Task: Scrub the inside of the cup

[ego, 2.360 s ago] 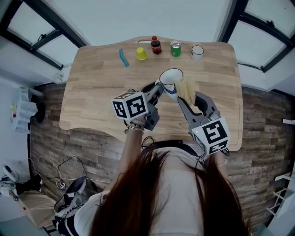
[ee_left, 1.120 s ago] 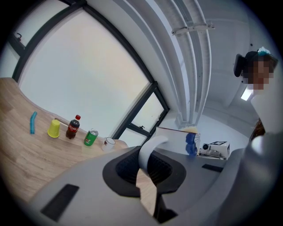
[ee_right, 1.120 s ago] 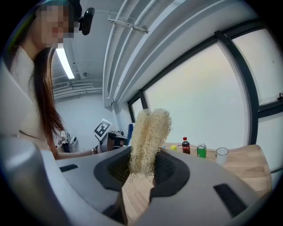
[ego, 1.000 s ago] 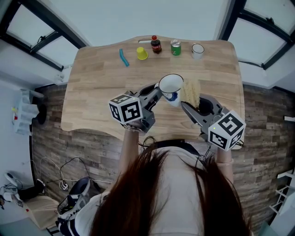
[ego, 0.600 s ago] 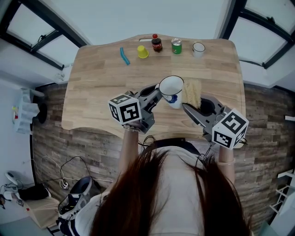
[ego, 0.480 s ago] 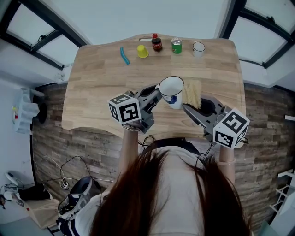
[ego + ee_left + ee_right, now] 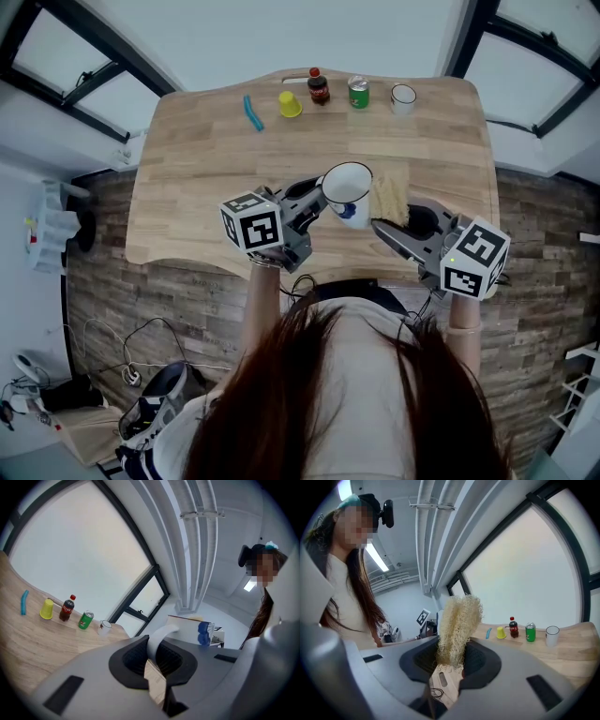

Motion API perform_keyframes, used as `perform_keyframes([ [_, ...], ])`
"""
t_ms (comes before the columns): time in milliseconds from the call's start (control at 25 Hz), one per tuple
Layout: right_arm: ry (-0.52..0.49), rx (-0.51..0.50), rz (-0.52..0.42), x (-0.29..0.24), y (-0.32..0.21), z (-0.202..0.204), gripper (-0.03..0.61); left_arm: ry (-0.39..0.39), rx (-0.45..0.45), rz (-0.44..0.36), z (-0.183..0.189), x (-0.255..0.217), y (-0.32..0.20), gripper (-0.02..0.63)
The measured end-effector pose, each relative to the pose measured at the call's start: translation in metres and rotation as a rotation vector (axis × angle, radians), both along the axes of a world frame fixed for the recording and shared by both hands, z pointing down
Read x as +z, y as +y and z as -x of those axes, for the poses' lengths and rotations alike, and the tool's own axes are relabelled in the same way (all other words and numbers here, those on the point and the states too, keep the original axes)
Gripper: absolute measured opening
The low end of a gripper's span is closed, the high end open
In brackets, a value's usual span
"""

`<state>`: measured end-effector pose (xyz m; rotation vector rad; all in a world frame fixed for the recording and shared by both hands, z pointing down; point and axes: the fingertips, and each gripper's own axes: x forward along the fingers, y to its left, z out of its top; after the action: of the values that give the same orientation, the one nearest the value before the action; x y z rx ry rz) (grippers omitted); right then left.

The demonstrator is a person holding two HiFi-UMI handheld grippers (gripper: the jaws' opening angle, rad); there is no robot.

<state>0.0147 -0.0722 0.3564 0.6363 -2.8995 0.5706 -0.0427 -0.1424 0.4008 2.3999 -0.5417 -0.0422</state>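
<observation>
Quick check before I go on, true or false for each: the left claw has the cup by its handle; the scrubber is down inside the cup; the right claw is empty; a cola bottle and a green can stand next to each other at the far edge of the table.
1. The left claw is shut on the cup by its handle. True.
2. The scrubber is down inside the cup. False: in the head view the loofah scrubber sits beside the cup, outside its rim.
3. The right claw is empty. False: it is shut on the loofah scrubber.
4. A cola bottle and a green can stand next to each other at the far edge of the table. True.
</observation>
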Motion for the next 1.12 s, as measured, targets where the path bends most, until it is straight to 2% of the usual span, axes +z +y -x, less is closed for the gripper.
perform_keyframes([
  [1120, -0.029, -0.140, 0.035, -0.002, 0.025, 0.016, 0.121, 0.029, 0.157, 0.004, 0.006, -0.002, 0.020, 0.025],
])
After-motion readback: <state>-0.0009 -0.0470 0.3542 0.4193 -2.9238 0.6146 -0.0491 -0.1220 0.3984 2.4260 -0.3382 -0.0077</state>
